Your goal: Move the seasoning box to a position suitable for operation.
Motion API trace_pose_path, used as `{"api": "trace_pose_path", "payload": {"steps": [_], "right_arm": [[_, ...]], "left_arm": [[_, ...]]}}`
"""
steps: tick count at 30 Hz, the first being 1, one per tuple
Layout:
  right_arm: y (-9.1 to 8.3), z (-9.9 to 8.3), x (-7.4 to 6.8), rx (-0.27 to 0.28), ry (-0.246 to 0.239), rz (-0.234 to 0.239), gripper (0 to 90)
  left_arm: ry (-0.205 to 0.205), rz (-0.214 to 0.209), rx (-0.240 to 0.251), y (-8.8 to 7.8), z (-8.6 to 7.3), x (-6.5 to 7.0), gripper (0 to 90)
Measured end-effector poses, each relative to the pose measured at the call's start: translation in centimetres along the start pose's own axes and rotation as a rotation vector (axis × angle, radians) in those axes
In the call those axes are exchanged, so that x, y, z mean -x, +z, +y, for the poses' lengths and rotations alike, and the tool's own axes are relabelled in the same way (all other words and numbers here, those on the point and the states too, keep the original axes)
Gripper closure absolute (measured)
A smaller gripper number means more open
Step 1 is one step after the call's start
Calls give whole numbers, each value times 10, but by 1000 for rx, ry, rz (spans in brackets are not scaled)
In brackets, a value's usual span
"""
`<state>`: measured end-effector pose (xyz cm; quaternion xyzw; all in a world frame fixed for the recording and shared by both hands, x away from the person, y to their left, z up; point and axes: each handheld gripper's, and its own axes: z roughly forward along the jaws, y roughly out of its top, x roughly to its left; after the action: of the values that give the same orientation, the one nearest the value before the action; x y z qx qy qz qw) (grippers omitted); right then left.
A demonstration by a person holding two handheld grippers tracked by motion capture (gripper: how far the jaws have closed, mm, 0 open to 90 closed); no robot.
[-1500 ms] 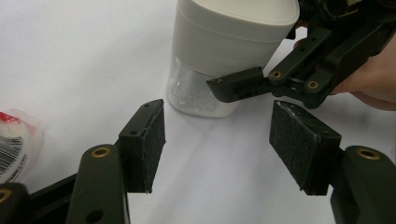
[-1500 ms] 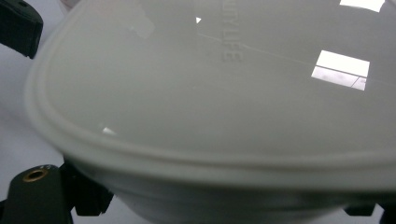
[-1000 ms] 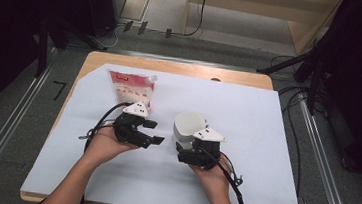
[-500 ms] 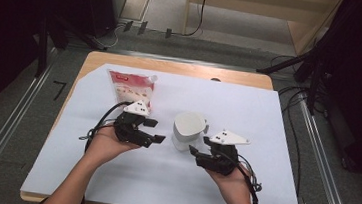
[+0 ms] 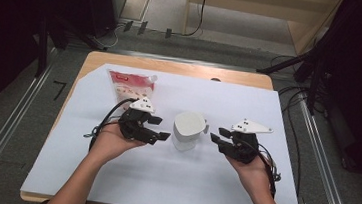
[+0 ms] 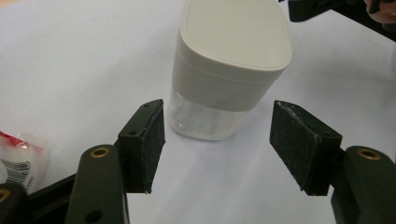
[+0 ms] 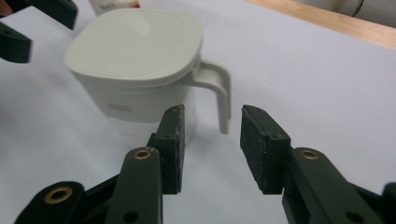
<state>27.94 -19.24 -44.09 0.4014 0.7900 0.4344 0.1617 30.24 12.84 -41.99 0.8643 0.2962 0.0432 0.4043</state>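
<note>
Left of the jug, a clear plastic pouch with a red-and-white label (image 5: 131, 83) is seen lying flat near the far edge of the white sheet (image 5: 287, 122) that covers the table. Just left of the jug, the left gripper (image 5: 159, 129) is held with its jaws standing wide, nothing between the pads, aimed at the jug's body.

At the middle of the sheet stands the landmark, a lidded jug of clear plastic with an off-white squarish lid and side handle (image 5: 188, 130). It is upright, its long axis vertical, the lid on top; the handle (image 7: 219, 93) points away from the left gripper, toward the right one.

Right of the jug, clear of it, the right gripper (image 5: 219, 136) is found; its jaws have just been closing and now stand partly open, empty, lined up short of the handle.

The step in hand is judged to be the approach to the handle. The next move would call for the right gripper to be advanced until the handle lies between its pads, while the body is steadied by the left.
</note>
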Motion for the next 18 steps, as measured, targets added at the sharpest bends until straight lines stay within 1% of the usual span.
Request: {"api": "trace_pose_path", "payload": {"steps": [1, 2, 3, 4, 6, 7, 8, 10, 11, 13, 14, 15, 16, 17, 18], "right_arm": [[0, 1, 2, -6, 15, 0, 621], [2, 1, 7, -6, 33, 15, 659], [3, 2, 11, 0, 52, 32, 712], [5, 3, 14, -3, 54, 39, 732], [8, 5, 21, -11, 49, 42, 790], [10, 7, 24, -11, 54, 53, 821], [12, 8, 27, -8, 63, 55, 863], [15, 11, 33, -3, 75, 68, 900], [16, 12, 35, 3, 76, 74, 900], [22, 14, 39, 8, 87, 92, 900], [24, 15, 40, 10, 90, 94, 900], [24, 15, 40, 10, 90, 94, 900], [32, 16, 41, -1, 79, 100, 900], [34, 17, 41, -3, 75, 99, 900], [38, 18, 42, -4, 67, 101, 900]], "left_arm": [[3, -17, -3, 1, 1, -2, 358], [12, -18, -12, 2, 2, -2, 333], [27, -6, -12, 2, 4, -2, 319], [31, -4, -12, 3, 5, -3, 313], [19, -10, 6, 3, 7, -4, 312], [16, -11, 17, 4, 8, -4, 313], [9, -8, 17, 6, 8, -3, 315], [12, -3, 13, 7, 8, -3, 324], [12, 2, 8, 8, 7, -3, 328], [11, 7, 17, 10, 5, -4, 338], [3, -2, 18, 11, 4, -5, 350], [3, -2, 18, 11, 4, -5, 354], [6, 1, 7, 12, 3, -6, 358], [0, 4, 10, 12, 2, -6, 367], [-2, -3, 8, 12, 2, -7, 384]]}}
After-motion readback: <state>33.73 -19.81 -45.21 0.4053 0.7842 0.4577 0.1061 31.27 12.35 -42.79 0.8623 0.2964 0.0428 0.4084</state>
